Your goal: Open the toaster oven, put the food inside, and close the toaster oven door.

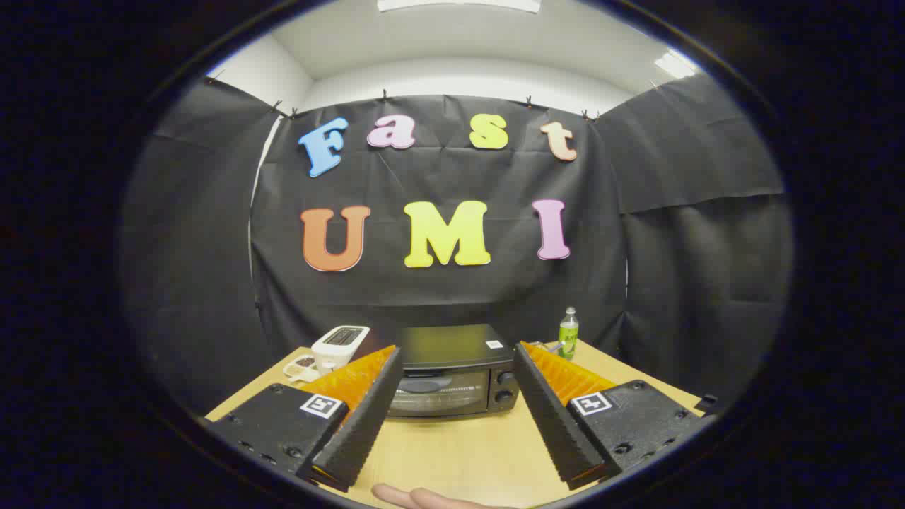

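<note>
Item: black glass-fronted toaster oven (452, 375), door apparently closed, beyond my gripper (456, 367); fingers spread, empty, lined up for its handle, I judge.

black toaster oven (452, 371), green bottle (568, 329)

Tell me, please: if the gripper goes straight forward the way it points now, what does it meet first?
Most likely the toaster oven, at its closed door. The open gripper has it framed between the fingers, with bare table in between. Depth is hard to judge.

Table (459, 452) bearing toaster oven (452, 371), bottle (568, 332)
</note>
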The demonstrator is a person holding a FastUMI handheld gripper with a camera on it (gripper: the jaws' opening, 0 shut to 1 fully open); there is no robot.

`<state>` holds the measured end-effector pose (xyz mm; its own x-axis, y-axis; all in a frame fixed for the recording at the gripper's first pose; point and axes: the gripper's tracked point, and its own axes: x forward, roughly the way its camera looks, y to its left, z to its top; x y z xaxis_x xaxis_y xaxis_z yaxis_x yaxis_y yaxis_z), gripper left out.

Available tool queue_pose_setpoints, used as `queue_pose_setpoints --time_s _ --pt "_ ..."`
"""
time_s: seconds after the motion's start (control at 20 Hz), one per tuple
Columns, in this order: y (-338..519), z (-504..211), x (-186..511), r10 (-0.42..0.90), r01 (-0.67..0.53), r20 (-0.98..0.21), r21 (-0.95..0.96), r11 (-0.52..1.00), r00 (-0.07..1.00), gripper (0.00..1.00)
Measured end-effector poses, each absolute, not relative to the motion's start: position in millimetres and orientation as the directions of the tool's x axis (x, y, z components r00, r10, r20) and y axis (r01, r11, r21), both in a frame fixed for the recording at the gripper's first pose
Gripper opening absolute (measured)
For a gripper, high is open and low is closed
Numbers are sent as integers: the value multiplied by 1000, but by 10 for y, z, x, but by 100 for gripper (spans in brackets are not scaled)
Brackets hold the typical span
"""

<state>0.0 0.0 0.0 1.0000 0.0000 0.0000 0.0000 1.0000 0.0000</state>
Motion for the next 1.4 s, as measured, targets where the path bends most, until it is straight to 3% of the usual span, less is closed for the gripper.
queue_pose_setpoints --time_s 0.65,1.4 --pt "135 -209 638 1 -1 1 6 1000 1000 100" --pt "501 -1116 1945 46 -48 -192 -6 999 980 100"
